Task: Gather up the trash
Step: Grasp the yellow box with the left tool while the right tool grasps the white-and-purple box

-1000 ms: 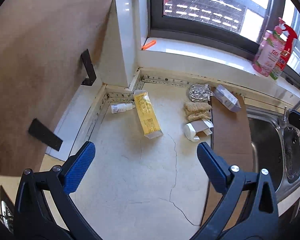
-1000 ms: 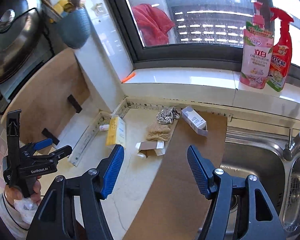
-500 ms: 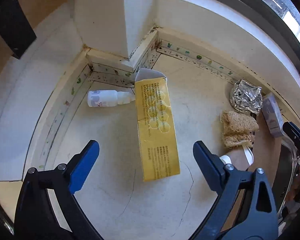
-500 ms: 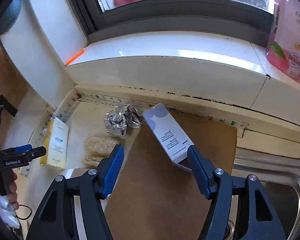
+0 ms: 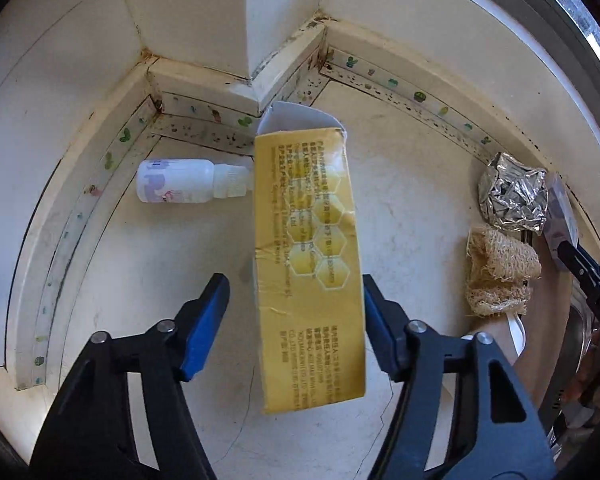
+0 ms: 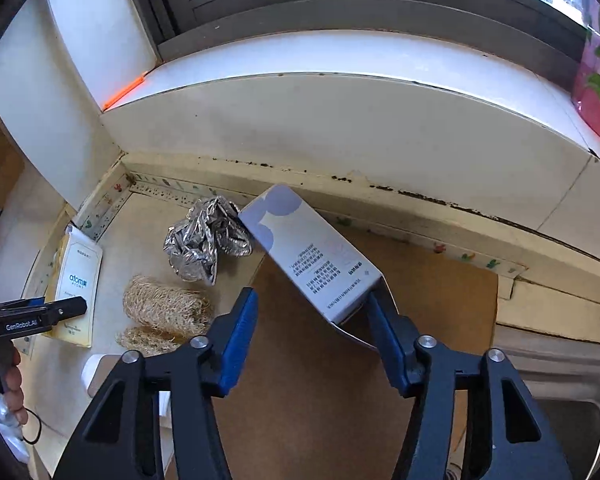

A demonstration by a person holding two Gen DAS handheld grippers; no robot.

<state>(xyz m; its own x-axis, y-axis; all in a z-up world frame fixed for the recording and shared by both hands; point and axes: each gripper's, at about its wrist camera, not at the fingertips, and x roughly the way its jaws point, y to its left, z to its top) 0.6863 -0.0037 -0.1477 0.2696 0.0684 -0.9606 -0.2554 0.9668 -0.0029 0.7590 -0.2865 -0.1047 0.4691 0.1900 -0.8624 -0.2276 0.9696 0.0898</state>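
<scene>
A long yellow carton (image 5: pixel 308 264) lies flat on the cream counter, its open flap towards the wall corner. My left gripper (image 5: pixel 292 292) straddles its near half from above. The jaws are closing: the right pad is at the carton's edge, the left pad still a gap away. A white and lavender box (image 6: pixel 312 256) rests at an angle on a brown board (image 6: pixel 340 392). My right gripper (image 6: pixel 312 300) has the box's near end between its closing jaws. Its right pad meets that end, while the left pad stands clear.
A small white bottle (image 5: pixel 176 187) lies beside the carton near the corner. Crumpled foil (image 6: pixel 206 238) and a loofah scrubber (image 6: pixel 164 312) sit between the two boxes. A steel sink (image 6: pixel 572 380) is at the right. The tiled sill (image 6: pixel 340 92) rises behind.
Both grippers have dropped towards the counter and narrowed. The left has come down over the yellow carton, and the right has come down over the near end of the lavender box.
</scene>
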